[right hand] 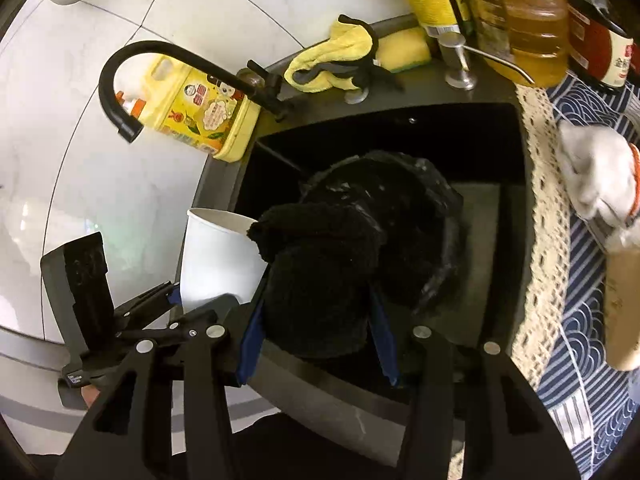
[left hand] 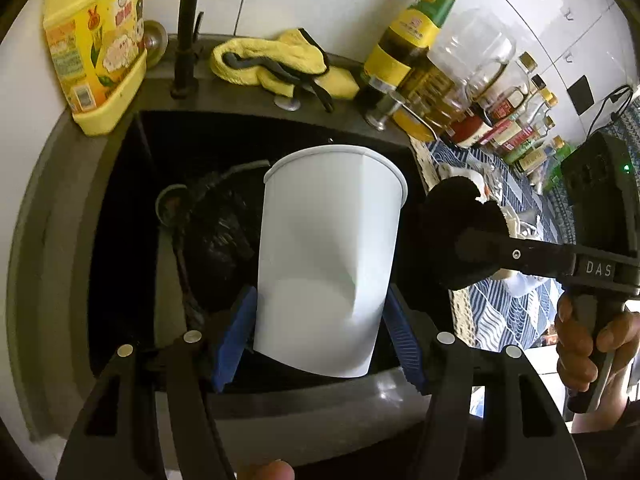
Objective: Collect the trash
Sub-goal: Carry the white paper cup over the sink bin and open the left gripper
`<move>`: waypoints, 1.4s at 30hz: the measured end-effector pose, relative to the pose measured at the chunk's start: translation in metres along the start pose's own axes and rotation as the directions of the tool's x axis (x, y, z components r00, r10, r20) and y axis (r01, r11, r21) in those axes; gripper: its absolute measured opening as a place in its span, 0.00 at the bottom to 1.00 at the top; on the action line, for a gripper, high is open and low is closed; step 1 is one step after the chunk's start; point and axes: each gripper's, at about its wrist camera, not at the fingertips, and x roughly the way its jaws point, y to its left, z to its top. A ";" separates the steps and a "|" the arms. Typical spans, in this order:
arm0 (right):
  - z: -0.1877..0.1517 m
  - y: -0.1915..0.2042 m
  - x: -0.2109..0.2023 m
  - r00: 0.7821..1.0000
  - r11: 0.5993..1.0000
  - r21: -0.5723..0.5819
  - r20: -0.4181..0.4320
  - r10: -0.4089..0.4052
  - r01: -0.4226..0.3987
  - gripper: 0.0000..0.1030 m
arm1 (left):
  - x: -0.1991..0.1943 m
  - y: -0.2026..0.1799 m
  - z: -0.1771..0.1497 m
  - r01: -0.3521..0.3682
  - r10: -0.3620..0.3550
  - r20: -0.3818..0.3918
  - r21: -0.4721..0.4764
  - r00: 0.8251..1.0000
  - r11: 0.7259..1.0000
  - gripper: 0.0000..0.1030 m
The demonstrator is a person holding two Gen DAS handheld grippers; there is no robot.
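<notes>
Your left gripper [left hand: 320, 320] clamps the light, crushable paper cup [left hand: 332, 252] low on its walls, your right gripper [right hand: 320, 328] pinches the soft black cloth [right hand: 320, 280], so squeeze gently above the sink [right hand: 472, 128].

The left gripper [left hand: 320, 316] points steeply down, its blue pads [left hand: 234, 340] clamped on a white paper cup [left hand: 328, 256]. Alongside, the right gripper [right hand: 316, 328] tilts down, jaws closed on a black cloth [right hand: 320, 280]. A hand [left hand: 592, 348] grips its handle

White cup [left hand: 328, 256], black cloth [right hand: 320, 280], yellow rag [left hand: 272, 62].
</notes>
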 end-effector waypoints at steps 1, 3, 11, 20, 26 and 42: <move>0.003 0.001 0.002 1.000 1.000 0.003 0.003 0.003 -0.003 0.47 | 0.001 0.003 0.003 0.003 -0.003 -0.001 0.003 1.000 1.000 0.60; 0.009 0.002 0.008 1.000 1.000 0.011 0.006 0.003 -0.003 0.47 | 0.003 0.007 0.009 0.003 -0.003 -0.004 0.008 1.000 1.000 0.60; 0.027 0.006 0.024 1.000 1.000 0.027 -0.015 -0.009 0.009 0.47 | 0.021 0.022 0.026 0.008 -0.008 -0.031 -0.003 0.999 1.000 0.61; 0.040 -0.003 0.030 1.000 0.997 0.077 -0.025 0.002 0.000 0.61 | 0.039 0.035 0.035 0.004 -0.008 -0.071 -0.055 0.997 0.998 0.76; 0.040 -0.007 0.024 1.000 0.996 0.085 -0.018 -0.002 0.004 0.61 | 0.039 0.032 0.039 0.000 -0.003 -0.073 -0.041 0.997 0.999 0.76; 0.006 -0.010 -0.026 0.996 0.994 0.107 0.090 -0.005 -0.005 0.62 | 0.015 0.021 0.024 -0.014 0.014 -0.026 -0.028 1.000 1.000 0.76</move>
